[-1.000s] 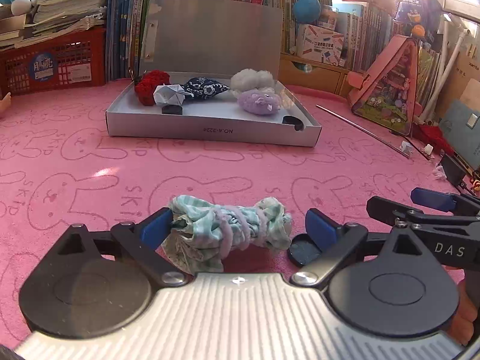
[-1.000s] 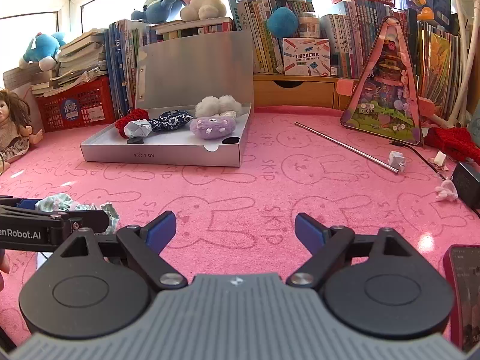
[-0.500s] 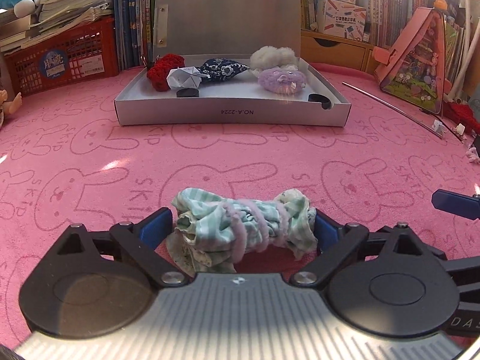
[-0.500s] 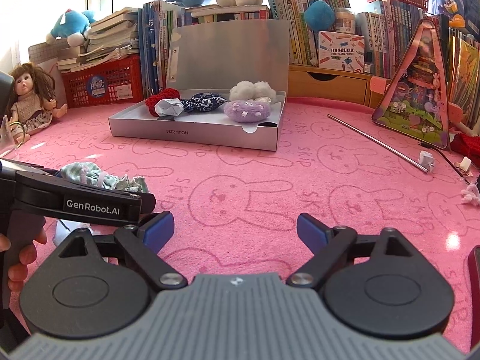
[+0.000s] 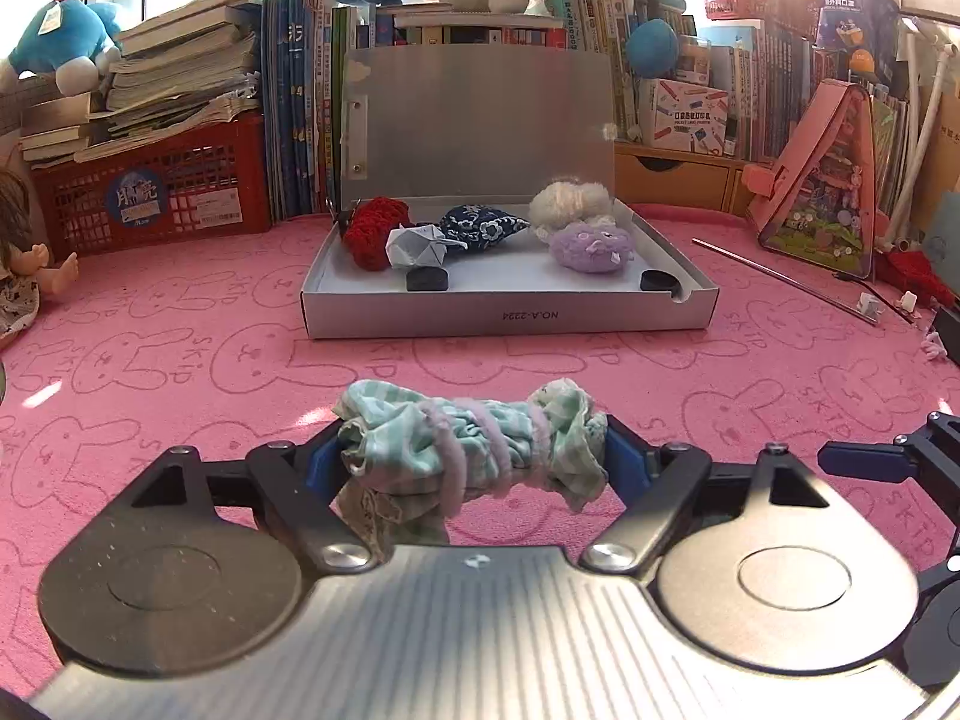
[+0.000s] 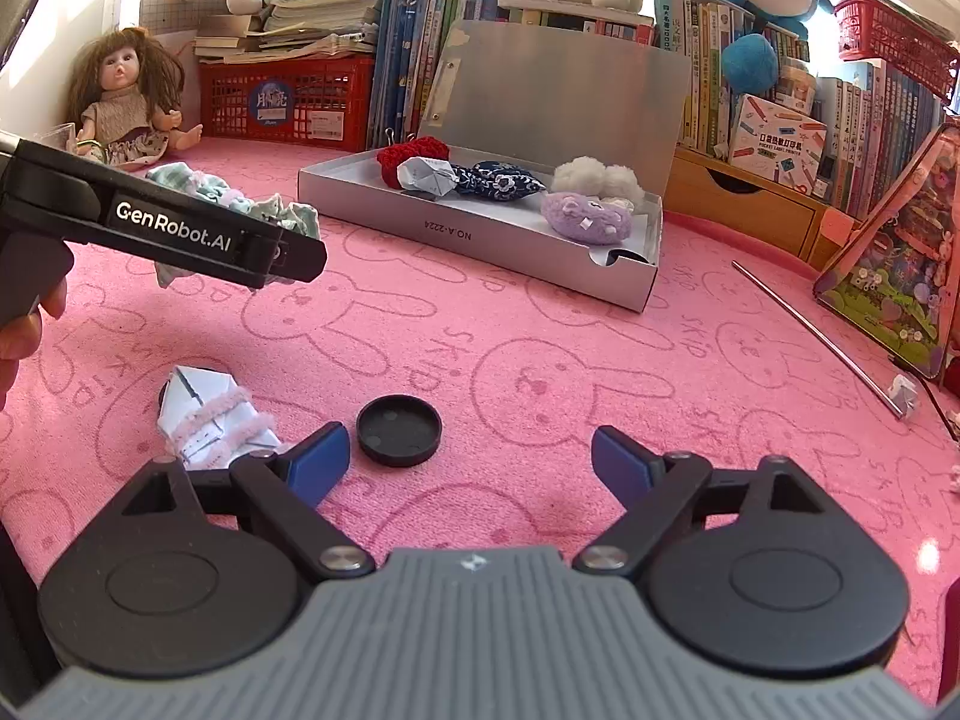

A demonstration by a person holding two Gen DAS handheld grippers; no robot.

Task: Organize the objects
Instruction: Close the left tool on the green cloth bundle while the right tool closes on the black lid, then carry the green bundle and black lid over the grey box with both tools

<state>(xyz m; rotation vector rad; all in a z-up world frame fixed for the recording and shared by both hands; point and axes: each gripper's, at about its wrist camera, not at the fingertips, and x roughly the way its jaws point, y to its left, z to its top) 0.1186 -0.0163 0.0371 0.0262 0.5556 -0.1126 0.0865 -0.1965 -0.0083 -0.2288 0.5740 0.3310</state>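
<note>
In the left wrist view, the left gripper has just been closing and now clenches the green cloth roll, wound with pink cord, end to end between its blue pads, lifted clear of the pink mat. Beyond it, the grey box lies on the mat with its lid up, holding a red knit piece, a white paper fold, a navy pouch, a white puff, a purple plush and two black caps. In the right wrist view, a paper bundle tied with pink cord lies left of the right gripper, whose jaws stand released and wide, gripping nothing. A black cap rests on the mat just ahead of them, nearer the left pad.
</note>
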